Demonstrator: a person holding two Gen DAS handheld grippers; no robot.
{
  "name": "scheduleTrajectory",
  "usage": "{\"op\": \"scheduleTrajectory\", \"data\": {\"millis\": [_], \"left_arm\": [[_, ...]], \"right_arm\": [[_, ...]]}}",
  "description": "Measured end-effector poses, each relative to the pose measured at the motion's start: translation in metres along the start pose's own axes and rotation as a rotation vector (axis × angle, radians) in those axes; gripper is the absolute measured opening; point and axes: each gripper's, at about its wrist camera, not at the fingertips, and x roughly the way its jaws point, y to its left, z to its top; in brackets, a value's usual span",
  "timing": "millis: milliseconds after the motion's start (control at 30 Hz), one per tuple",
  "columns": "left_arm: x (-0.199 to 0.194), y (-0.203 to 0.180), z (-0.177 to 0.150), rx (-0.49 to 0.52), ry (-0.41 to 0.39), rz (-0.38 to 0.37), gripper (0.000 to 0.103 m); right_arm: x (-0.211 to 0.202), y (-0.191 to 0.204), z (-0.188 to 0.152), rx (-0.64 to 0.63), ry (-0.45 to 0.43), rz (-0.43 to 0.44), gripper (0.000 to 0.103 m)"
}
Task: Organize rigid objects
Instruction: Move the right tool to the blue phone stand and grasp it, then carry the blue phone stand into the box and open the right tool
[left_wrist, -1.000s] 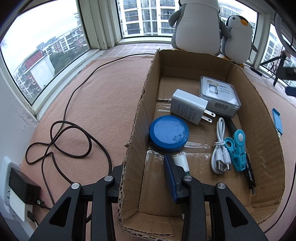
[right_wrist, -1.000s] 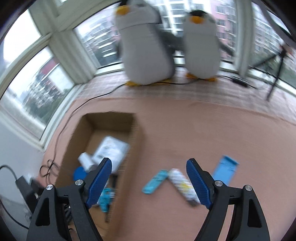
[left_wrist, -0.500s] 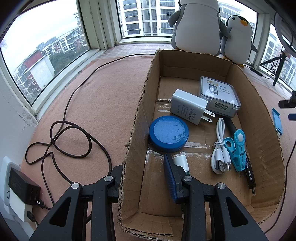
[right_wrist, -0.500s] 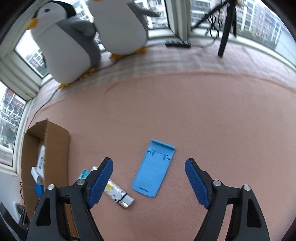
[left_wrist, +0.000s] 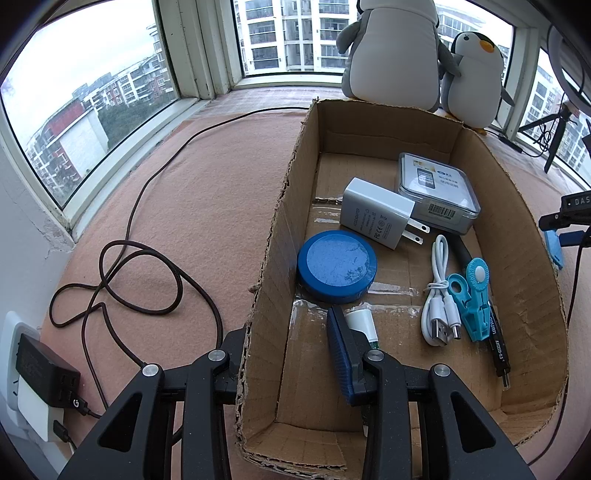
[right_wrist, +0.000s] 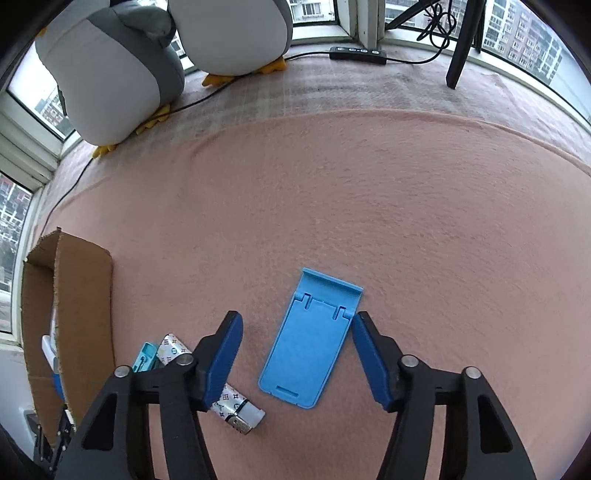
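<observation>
A cardboard box (left_wrist: 280, 206) holds a blue round tin (left_wrist: 337, 266), a white charger (left_wrist: 375, 212), a clear case (left_wrist: 436, 188), a white cable (left_wrist: 439, 295), a teal clip (left_wrist: 472, 299) and a black pen (left_wrist: 496, 343). My left gripper (left_wrist: 291, 354) straddles the box's left wall, one finger inside and one outside; jaws apart. My right gripper (right_wrist: 297, 358) is open, low over the pink mat, with a blue phone stand (right_wrist: 312, 336) lying between its fingers. A patterned lighter (right_wrist: 221, 395) and a teal piece (right_wrist: 144, 356) lie left of it.
Two plush penguins (right_wrist: 122, 74) sit at the window side. A dark cable (left_wrist: 122, 273) loops on the mat left of the box, by a wall plug (left_wrist: 40, 373). A tripod leg (right_wrist: 461, 40) and a black remote (right_wrist: 357, 54) stand far back. The box edge (right_wrist: 70, 295) shows at left.
My right gripper swung right from over the box, then dropped closer to the mat so the blue phone stand now lies between its fingers. The left gripper has not moved.
</observation>
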Motion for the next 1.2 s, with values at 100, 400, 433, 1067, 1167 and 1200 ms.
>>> {"op": "scheduleTrajectory", "data": {"millis": [100,400,433,1067,1167,1200], "left_arm": [[0.000,0.000,0.000,-0.001,0.000,0.000,0.037],[0.000,0.000,0.000,0.000,0.000,0.000,0.037],[0.000,0.000,0.000,-0.001,0.000,0.000,0.037],[0.000,-0.001,0.001,0.002,0.000,0.002,0.037],[0.000,-0.001,0.001,0.003,0.000,0.003,0.037],[0.000,-0.001,0.001,0.003,-0.001,0.003,0.037]], "right_arm": [[0.000,0.001,0.000,-0.011,-0.003,-0.013,0.054],[0.001,0.009,-0.004,-0.151,-0.011,-0.081,0.037],[0.000,0.010,-0.005,-0.161,-0.011,-0.084,0.037],[-0.032,-0.008,-0.018,-0.138,-0.108,0.039,0.033],[-0.045,0.002,-0.018,-0.156,-0.137,0.071,0.033],[-0.051,0.008,-0.018,-0.167,-0.150,0.081,0.033]]}}
